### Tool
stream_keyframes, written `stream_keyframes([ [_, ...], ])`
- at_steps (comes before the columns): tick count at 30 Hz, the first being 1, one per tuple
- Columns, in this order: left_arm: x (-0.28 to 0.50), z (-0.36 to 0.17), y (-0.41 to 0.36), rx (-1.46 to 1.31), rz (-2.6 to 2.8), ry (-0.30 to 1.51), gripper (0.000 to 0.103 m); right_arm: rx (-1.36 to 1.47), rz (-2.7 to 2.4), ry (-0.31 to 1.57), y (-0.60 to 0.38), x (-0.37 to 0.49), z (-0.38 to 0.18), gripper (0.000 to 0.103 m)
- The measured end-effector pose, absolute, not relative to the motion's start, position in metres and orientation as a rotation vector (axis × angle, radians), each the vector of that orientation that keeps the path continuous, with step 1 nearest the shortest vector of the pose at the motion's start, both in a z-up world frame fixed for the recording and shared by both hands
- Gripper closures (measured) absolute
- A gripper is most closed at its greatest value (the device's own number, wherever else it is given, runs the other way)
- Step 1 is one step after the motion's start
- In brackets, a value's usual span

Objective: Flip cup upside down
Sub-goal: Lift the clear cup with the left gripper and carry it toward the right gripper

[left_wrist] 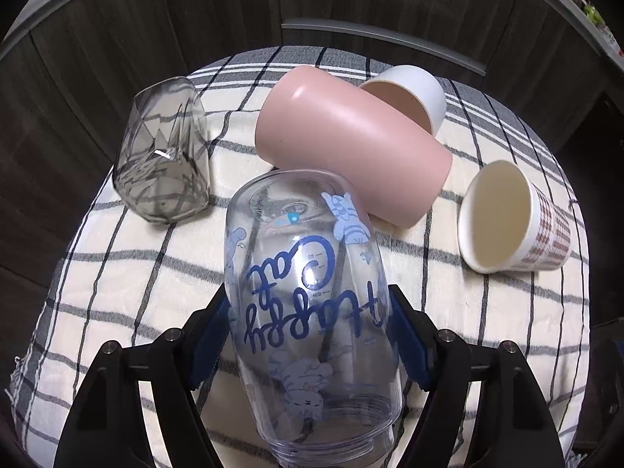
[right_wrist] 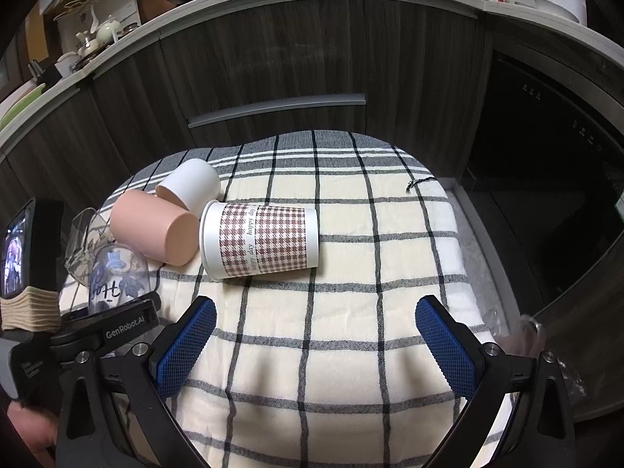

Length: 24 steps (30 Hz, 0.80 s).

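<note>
My left gripper [left_wrist: 312,312] is shut on a clear plastic cup [left_wrist: 312,292] printed with blue "Happy Cat" lettering. The cup is held with its base pointing away and up and its open rim toward the camera; it also shows in the right wrist view [right_wrist: 117,277]. My right gripper [right_wrist: 316,331] is open and empty above the checked cloth [right_wrist: 351,273]. A houndstooth paper cup [right_wrist: 261,240] lies on its side ahead of it; in the left wrist view [left_wrist: 511,218] its mouth faces me.
A pink cup [left_wrist: 351,140] and a white cup [left_wrist: 413,93] lie on their sides at the back. A smoky faceted glass [left_wrist: 163,152] stands at the left. Dark cabinet fronts [right_wrist: 273,58] rise behind the cloth-covered surface; a dark appliance [right_wrist: 546,156] is at the right.
</note>
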<state>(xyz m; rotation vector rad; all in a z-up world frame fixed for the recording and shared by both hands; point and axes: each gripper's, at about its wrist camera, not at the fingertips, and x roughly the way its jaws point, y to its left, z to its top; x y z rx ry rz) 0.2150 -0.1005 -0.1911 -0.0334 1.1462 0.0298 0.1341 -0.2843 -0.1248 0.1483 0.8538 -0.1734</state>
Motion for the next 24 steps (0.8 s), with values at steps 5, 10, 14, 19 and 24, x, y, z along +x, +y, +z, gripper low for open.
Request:
stream_keyframes([
  [5,0.196,-0.181,-0.099,0.005,-0.008,1.145,0.028,0.135,-0.163,0.852,-0.280,0.126,-0.117,0.001],
  [10,0.160,-0.170,-0.098,0.053,-0.089,1.151,0.028,0.131,-0.137,0.858,-0.273,0.105,-0.106,0.001],
  [14,0.126,-0.167,-0.102,0.078,-0.160,1.176,0.028,0.140,-0.129,0.891,-0.270,0.076,-0.102,0.001],
  [19,0.080,-0.168,-0.112,0.089,-0.219,1.207,0.028,0.161,-0.149,0.923,-0.271,0.034,-0.101,0.001],
  [24,0.065,-0.175,-0.119,0.088,-0.246,1.238,0.028,0.165,-0.173,0.953,-0.271,0.006,-0.106,0.001],
])
